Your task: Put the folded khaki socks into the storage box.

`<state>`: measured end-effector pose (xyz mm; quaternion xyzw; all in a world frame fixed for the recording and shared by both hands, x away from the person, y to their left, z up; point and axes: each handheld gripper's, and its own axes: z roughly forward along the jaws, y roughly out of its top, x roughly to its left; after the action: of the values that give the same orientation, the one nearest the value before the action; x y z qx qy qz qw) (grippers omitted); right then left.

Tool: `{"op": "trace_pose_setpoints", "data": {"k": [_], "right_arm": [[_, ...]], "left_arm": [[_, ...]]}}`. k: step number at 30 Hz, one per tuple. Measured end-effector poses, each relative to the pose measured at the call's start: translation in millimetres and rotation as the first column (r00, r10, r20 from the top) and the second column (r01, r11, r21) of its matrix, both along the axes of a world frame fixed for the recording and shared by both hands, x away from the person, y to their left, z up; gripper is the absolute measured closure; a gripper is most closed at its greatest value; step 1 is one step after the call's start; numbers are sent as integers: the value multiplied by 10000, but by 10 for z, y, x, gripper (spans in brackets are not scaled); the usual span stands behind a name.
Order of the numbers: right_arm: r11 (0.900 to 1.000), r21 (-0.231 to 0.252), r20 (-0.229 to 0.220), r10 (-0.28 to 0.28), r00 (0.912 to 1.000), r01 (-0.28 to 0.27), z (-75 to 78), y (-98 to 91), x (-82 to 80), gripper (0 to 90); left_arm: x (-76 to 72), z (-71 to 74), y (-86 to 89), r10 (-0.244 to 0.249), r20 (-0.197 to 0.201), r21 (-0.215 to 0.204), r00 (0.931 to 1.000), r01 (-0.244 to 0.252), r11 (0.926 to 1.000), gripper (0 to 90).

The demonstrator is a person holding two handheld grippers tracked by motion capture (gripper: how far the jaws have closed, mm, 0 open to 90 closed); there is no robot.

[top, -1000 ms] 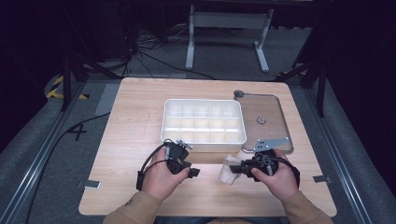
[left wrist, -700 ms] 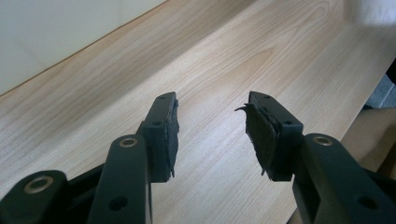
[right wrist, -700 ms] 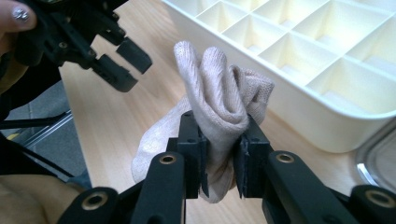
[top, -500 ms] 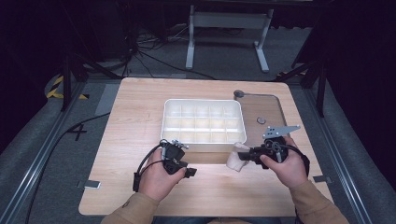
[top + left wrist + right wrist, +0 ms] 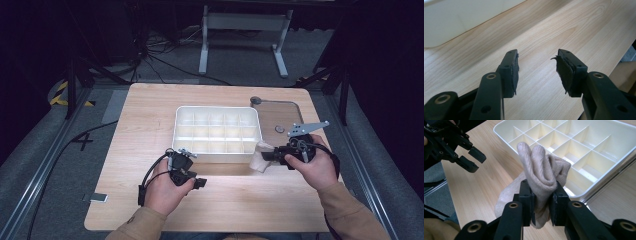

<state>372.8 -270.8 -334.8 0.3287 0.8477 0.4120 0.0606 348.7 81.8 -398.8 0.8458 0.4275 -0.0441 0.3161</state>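
Luckily, the right gripper (image 5: 541, 205) had its jaws squeezed tight on the beige sock (image 5: 541, 170), which was folded into a soft bundle. From above, the sock (image 5: 261, 159) hung just off the tray's corner at about 5 o'clock, touching or almost touching the white tray (image 5: 216, 149). The left gripper (image 5: 537, 72) held nothing; its jaws stood apart over the bare wooden table (image 5: 574, 27), and they had just been opening a little more. It waited at about 7 o'clock from the tray.

What could go wrong? I think the loose end of the sock, which hung down under the jaws, could catch on the tray's rim and drag the tray along. The bundle could also spring open and spill over two little boxes instead of one. If the jaws let go too high, the sock might land on the table
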Motion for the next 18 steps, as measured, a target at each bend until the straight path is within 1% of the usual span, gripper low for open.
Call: {"op": "trace_pose_setpoints", "data": {"k": [5, 6, 15, 18], "right_arm": [[9996, -279, 167, 44, 9999, -40, 73, -1, 52, 749], [9993, -357, 115, 81, 9999, -77, 87, 3, 70, 749], [9963, -853, 228, 165, 9996, -145, 133, 36, 195, 747], [9955, -940, 247, 177, 9995, -153, 157, 50, 234, 747]], "left_arm": [[8, 7, 28, 31, 30, 5, 10000, -31, 10000, 526], [8, 6, 29, 49, 36, -2, 10000, -49, 10000, 525], [7, 5, 28, 34, 27, -70, 10000, -34, 10000, 515], [6, 12, 39, 29, 33, -91, 10000, -29, 10000, 514]]}}
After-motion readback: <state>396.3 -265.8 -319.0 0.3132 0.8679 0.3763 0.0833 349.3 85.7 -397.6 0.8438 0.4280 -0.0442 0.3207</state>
